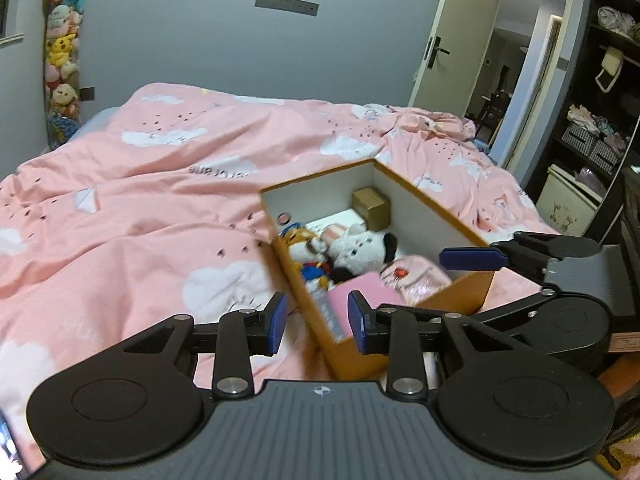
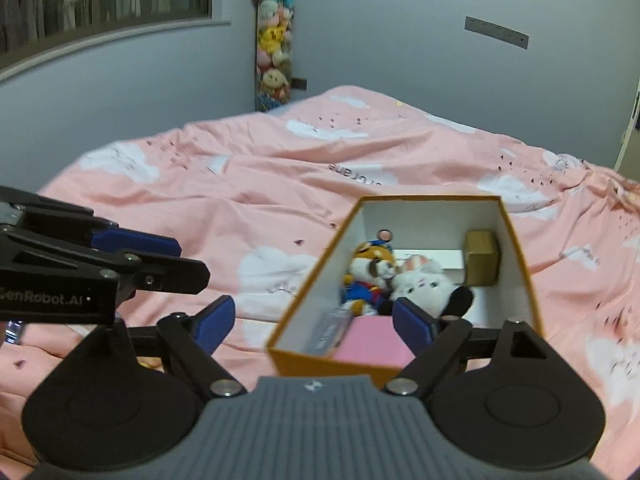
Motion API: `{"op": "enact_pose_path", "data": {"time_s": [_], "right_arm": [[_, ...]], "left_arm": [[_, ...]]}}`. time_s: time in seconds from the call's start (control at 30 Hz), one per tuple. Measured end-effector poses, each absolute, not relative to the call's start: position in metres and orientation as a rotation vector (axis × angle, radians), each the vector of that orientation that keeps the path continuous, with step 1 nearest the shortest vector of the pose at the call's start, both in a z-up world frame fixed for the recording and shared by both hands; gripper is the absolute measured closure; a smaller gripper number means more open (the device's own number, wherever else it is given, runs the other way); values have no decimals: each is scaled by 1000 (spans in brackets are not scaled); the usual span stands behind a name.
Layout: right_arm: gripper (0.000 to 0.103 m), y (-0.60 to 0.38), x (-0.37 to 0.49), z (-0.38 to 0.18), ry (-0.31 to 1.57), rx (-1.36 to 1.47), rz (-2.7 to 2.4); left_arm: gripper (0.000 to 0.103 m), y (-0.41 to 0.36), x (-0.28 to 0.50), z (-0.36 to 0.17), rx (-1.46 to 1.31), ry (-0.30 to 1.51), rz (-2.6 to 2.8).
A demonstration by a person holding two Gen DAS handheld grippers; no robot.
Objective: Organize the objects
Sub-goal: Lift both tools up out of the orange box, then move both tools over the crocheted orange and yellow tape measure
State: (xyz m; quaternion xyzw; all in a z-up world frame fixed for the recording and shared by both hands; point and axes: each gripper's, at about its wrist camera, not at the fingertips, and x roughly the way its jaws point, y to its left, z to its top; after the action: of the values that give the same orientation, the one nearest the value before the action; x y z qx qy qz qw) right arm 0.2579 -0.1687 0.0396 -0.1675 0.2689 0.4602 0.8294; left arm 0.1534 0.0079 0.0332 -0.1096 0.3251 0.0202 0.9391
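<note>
An open orange box (image 2: 404, 364) with white inner walls lies on the bed, on a pink duvet (image 1: 160, 184) printed with white clouds. Inside it I count two plush toys: one tiger-like toy in blue clothes (image 2: 366, 276) and one white toy with a black ear (image 2: 426, 288), touching each other in the middle. In the far corner stands one small brown carton (image 2: 482, 258). At the near end lies one pink flat box (image 2: 374, 344), with a grey wrapped item (image 2: 326, 332) just beside it; what this item is I cannot tell. A pink soft bundle (image 1: 420, 276) rests against the near right wall in the left wrist view. The left tongs (image 1: 318, 322) hang over the near corner of the box with the jaws a little apart and nothing between them. The right tongs (image 2: 312, 324) stand wide open above the near end, also empty. In the corner of the room, one tall column of plush toys (image 2: 274, 48) hangs on the grey wall.
</note>
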Motion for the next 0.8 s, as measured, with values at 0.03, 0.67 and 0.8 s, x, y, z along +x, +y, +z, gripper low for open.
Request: {"op": "enact_pose_path", "data": {"time_s": [0.03, 0.67, 0.8], "right_arm": [[16, -171, 252, 37, 565, -343, 985], [15, -154, 216, -58, 749, -316, 1045], [15, -150, 215, -66, 783, -323, 1062]], "left_arm": [[66, 10, 149, 31, -221, 673, 47], [49, 52, 106, -68, -275, 1115, 231], [49, 49, 106, -92, -301, 1170, 230]]}}
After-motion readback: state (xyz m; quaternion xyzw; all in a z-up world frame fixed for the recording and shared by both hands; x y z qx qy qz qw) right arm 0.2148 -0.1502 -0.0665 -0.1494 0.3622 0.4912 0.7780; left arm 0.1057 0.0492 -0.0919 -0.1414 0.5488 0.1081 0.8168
